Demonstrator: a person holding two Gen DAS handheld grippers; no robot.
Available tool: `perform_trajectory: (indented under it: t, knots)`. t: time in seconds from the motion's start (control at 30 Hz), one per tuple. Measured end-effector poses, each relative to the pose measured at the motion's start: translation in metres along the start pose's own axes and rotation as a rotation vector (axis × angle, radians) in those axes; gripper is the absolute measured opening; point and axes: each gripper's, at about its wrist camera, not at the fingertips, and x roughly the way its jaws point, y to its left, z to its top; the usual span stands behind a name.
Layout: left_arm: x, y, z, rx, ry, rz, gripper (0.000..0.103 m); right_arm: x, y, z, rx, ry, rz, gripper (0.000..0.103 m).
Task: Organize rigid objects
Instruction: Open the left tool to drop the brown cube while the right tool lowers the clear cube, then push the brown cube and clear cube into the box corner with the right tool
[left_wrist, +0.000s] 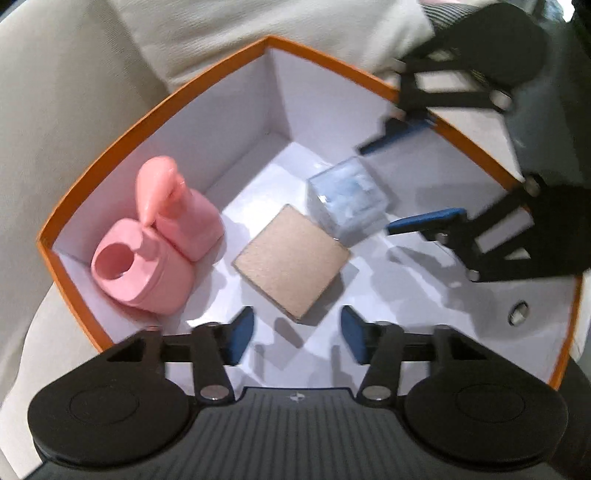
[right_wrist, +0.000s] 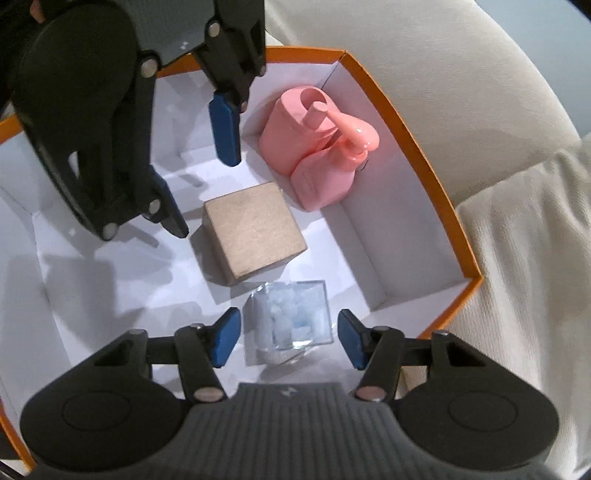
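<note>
Your right gripper (right_wrist: 286, 338) sits spread around the clear cube (right_wrist: 290, 321) without pinching it, left gripper (left_wrist: 297, 334) apart over the wooden block (left_wrist: 291, 262) mid-box (left_wrist: 155, 110).

Clear cube (right_wrist: 290, 319) between parted fingers (untouched)

I see a card box (left_wrist: 207, 83) with a matt orange rim and smooth white paper lining, set on off-white woven cloth (right_wrist: 517, 240). Inside I note a glossy pink plastic dispenser (left_wrist: 159, 236), a matt, fibrous brown cube (right_wrist: 253, 230) and a clear, glossy plastic cube (right_wrist: 290, 321). My grippers show matt black plastic, blue pads (left_wrist: 240, 338) and shiny metal pins (left_wrist: 375, 392)
</note>
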Motion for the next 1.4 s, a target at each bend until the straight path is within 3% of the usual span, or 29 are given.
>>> perform_trajectory:
  t: [0.03,0.13,0.3,0.4,0.8,1.07,1.4]
  knots:
    - [0.002,0.003,0.001,-0.014,0.001,0.002,0.041,0.002,0.004,0.0,-0.01,0.016,-0.018,0.047]
    - [0.008,0.007,0.003,-0.063,-0.01,-0.031,0.031,0.006,0.014,-0.001,-0.049,0.047,-0.059,0.031]
    - [0.009,0.018,0.006,-0.168,-0.048,-0.074,0.024,0.014,0.016,0.001,-0.065,0.063,-0.093,0.016]
    - [0.011,0.019,0.012,-0.165,-0.08,-0.069,0.023,0.023,0.015,0.002,-0.101,0.075,-0.124,0.009]
    - [0.012,0.042,0.031,-0.227,-0.119,-0.047,0.02,0.039,-0.012,0.012,-0.086,0.073,-0.175,0.008]
    - [0.016,0.054,0.031,-0.336,-0.13,-0.037,0.02,0.046,-0.024,0.025,-0.058,0.068,-0.205,0.007]
    - [0.022,0.045,0.035,-0.33,-0.128,-0.018,0.019,0.044,-0.009,0.032,-0.082,0.068,-0.265,0.01]
